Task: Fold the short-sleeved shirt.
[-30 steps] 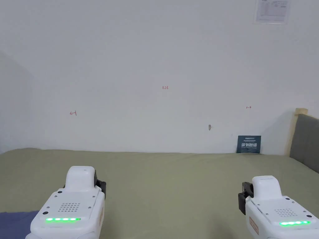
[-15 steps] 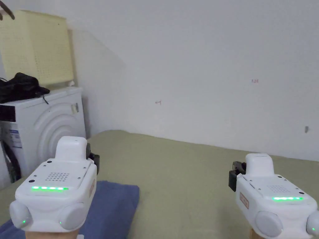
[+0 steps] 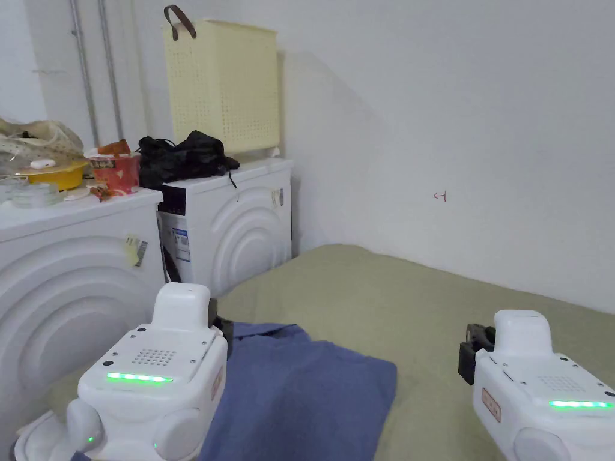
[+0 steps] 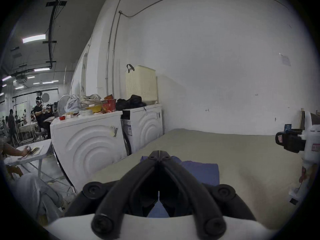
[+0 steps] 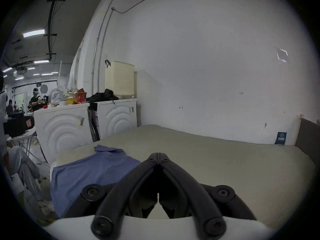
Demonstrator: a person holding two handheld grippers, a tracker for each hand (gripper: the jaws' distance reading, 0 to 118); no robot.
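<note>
My blue shirt (image 3: 300, 396) lies flat on the olive-green bed (image 3: 390, 312), near the bed's left edge, with its collar end toward the washing machines (image 3: 234, 228). In the right gripper view the shirt (image 5: 93, 169) spreads out to the left of my own jaws, and the collar sits at its far end.

My left tool (image 4: 158, 154) hangs over the shirt with both jaws pressed tip to tip and nothing between them. My right tool (image 5: 158, 154) is likewise closed on nothing, held over bare bedding, well apart from the shirt. In the head view I see the white bodies of both tools, each with a green light strip.

Beyond the bed's left edge stand two white washing machines; a cream laundry basket (image 3: 222, 84) and a black bundle (image 3: 183, 157) sit on the farther one.
</note>
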